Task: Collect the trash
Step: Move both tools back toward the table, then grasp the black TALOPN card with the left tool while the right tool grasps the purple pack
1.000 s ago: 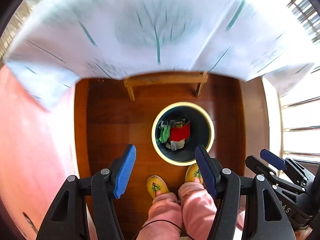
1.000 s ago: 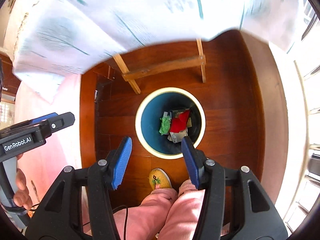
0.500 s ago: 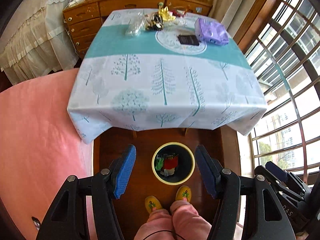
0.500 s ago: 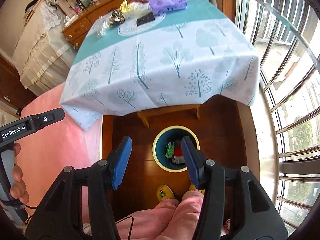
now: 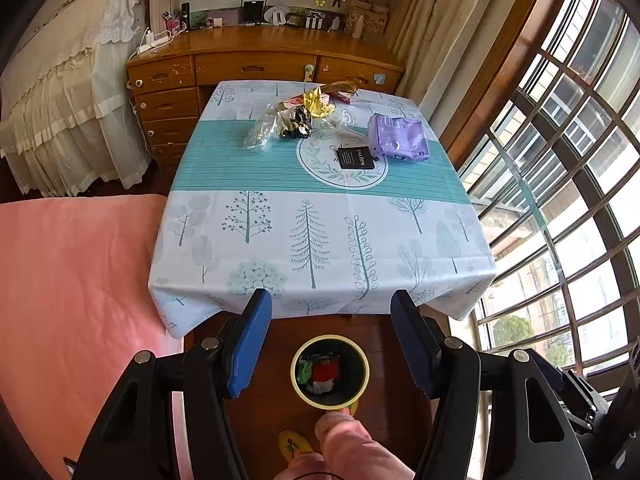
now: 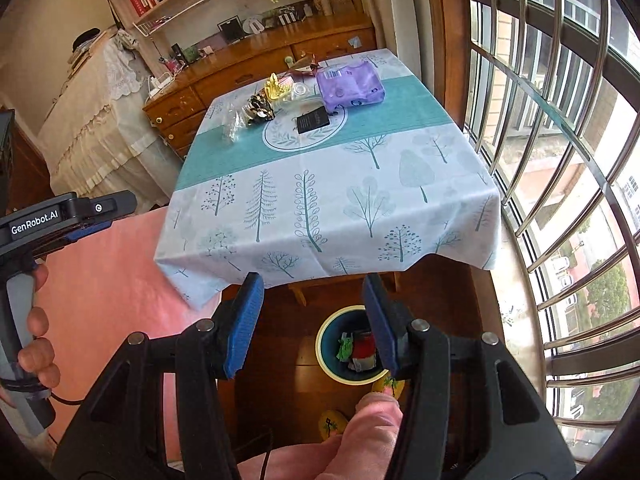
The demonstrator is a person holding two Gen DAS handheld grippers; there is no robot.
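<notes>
Left gripper point(image 5: 331, 338): jaws apart, empty | right gripper point(image 6: 312, 322): jaws apart, empty | trash point(image 5: 298, 120): wrappers heaped at far end of table point(image 5: 320, 240), well beyond both grippers | bin point(image 5: 330, 370): on floor below grippers, holding scraps.

Left tool point(image 5: 331, 338) gapes empty above bin point(image 5: 330, 371); wrappers point(image 5: 298, 116) litter table point(image 5: 320, 240).

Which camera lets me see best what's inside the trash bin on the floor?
The left wrist view: the trash bin sits whole between the open fingers, with green and red scraps visible inside. In the right wrist view, the bin is partly covered by one blue finger, so only part of its contents shows.
</notes>
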